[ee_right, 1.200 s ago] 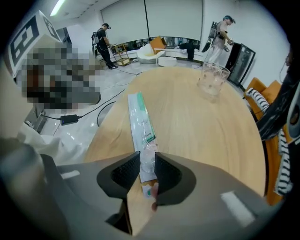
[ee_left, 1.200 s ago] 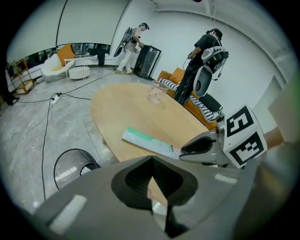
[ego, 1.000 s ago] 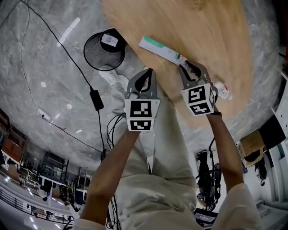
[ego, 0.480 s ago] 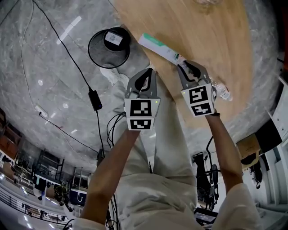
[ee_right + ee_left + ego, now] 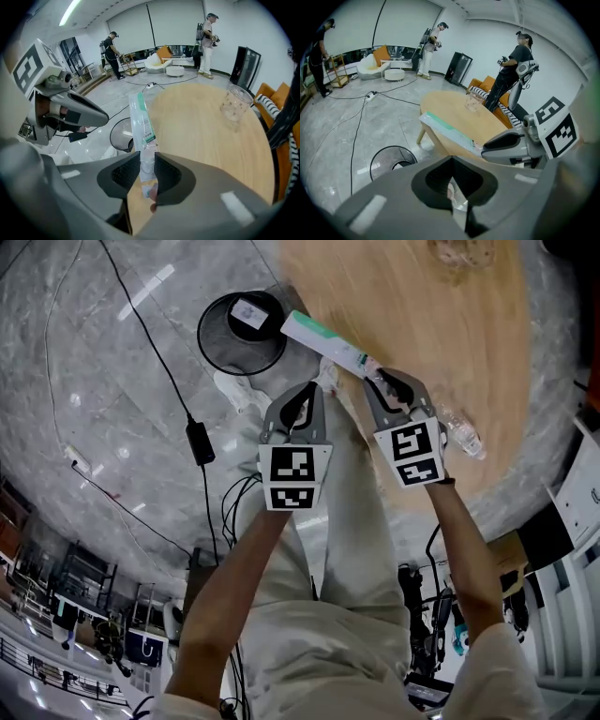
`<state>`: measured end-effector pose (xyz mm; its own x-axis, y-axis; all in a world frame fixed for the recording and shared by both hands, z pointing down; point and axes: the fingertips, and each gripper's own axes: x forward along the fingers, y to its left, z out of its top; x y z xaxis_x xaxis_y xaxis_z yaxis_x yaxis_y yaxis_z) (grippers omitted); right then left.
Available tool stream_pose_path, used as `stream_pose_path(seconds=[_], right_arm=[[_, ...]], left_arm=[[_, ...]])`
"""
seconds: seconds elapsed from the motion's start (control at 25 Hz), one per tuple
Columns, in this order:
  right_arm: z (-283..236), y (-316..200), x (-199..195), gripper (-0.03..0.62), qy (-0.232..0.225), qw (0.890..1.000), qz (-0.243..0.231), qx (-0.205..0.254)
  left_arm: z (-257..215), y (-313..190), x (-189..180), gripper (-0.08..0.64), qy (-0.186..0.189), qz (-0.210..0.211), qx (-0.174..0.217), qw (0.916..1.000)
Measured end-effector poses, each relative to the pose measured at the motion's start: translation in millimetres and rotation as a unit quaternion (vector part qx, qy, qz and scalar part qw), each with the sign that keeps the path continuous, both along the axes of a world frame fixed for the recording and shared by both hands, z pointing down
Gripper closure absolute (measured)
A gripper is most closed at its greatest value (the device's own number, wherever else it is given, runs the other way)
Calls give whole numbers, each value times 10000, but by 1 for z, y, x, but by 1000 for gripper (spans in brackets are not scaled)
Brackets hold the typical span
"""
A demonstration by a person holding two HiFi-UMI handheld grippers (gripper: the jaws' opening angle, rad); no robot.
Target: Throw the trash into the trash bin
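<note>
Right tongs (image 5: 146, 161): clamp one end of long white-green packet (image 5: 139, 117); hold it above table (image 5: 422, 324) edge, far end pointing toward bin (image 5: 217, 352).
Left tongs (image 5: 451, 160): together, pinching small clear scrap (image 5: 454, 194); hover just beside right tongs, off table, over floor (image 5: 94, 381).
Bin: black mesh, stands on floor just beside table edge; white item (image 5: 250, 313) inside.
On table: clear cup (image 5: 234, 105) at far side; clear bottle (image 5: 464, 439) lying near right tongs.
On floor: black adapter (image 5: 199, 442).
</note>
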<state>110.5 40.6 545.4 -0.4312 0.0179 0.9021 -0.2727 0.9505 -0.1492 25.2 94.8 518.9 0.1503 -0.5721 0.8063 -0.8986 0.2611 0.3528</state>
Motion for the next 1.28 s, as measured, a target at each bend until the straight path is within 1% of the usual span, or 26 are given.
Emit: stream_pose_path(seconds=[0.16,0.44,0.64,0.76,1.0,1.28], right_arm=[[-1,11,-19,470,-47,9999,-54,-121],[0,35,-57,469,-117,9992,-312,-242],[7,61,-89,469,-100,9988,-372,-319],[12,73,-103,469,-37,9988,-331,-351],[19,81,-115,470,136,9989,-348,-279],[68,102,-134,469,501,9980,-165,-347]], left_arm=[[1,11,-10,559,12,-134,-30,9999],[5,28,-33,559,-5,-418,-39,9991],[10,50,-58,559,11,-654,-35,9979],[12,62,-69,559,25,-762,-41,9971],[14,73,-81,559,55,-926,-74,9957],[46,100,-110,559,61,-937,-211,9954]])
